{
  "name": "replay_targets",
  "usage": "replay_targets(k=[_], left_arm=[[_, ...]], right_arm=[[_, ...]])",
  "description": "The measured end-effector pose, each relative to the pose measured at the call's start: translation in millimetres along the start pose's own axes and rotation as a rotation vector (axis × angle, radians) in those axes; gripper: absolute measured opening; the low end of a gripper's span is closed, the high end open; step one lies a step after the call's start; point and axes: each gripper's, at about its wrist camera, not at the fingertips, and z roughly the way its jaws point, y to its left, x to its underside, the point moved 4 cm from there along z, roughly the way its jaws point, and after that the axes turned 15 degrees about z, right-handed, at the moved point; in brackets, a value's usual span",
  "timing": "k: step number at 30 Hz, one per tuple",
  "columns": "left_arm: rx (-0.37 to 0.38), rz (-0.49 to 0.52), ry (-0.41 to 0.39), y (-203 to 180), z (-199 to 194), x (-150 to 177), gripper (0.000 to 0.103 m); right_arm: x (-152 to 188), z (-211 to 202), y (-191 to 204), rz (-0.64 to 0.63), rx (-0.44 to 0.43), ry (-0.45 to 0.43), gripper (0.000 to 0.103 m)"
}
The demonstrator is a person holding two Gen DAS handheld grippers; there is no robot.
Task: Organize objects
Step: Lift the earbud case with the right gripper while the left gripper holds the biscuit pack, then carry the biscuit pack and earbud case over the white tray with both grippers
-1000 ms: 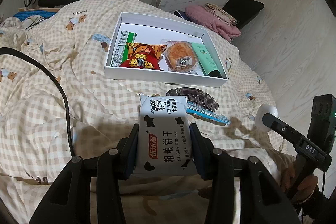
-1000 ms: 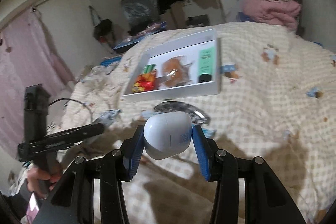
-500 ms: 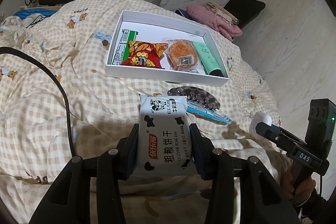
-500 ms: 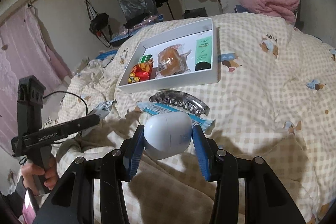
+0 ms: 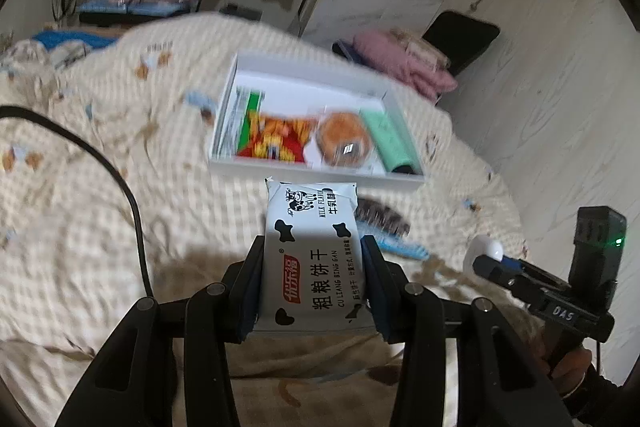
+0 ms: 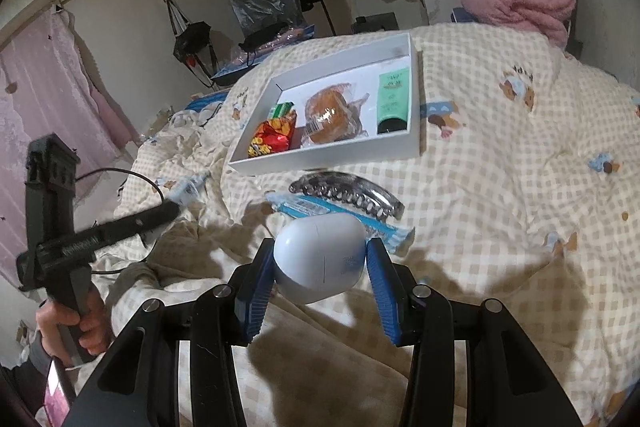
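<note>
Evidently light and crushable, the biscuit packet, printed "MILK FLAVOR" and "CU LIANG BING GAN", is pinched by its sides in the left gripper above the bed, short of the white box. The right gripper clamps a smooth, slippery white case.

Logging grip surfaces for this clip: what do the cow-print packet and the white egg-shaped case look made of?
Cow-print packet: likely thin plastic film, glossy, with crimped top edge. White egg-shaped case: apparently hard smooth plastic, slight sheen, with a seam line.
</note>
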Motion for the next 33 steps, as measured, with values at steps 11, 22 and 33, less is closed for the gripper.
replay_targets(k=[11,22,33], left_arm=[[0.076,0.039,-0.079,-7.9,-26.6,-68.8,0.049],[0.049,0.128,-0.165,-9.6,-24.3,-144.7,0.049],[-0.029,0.085,-0.029,34.8,122.2,-180.2,0.049]], right_arm=[[-64.2,-34.5,35.0,0.006,-0.133,-0.053,0.047],[-136.5,-46.3,76.8,-0.094,-0.189,-0.153,0.047],[-157.7,39.6,62.3,-0.197,-0.06,-0.171,0.047]])
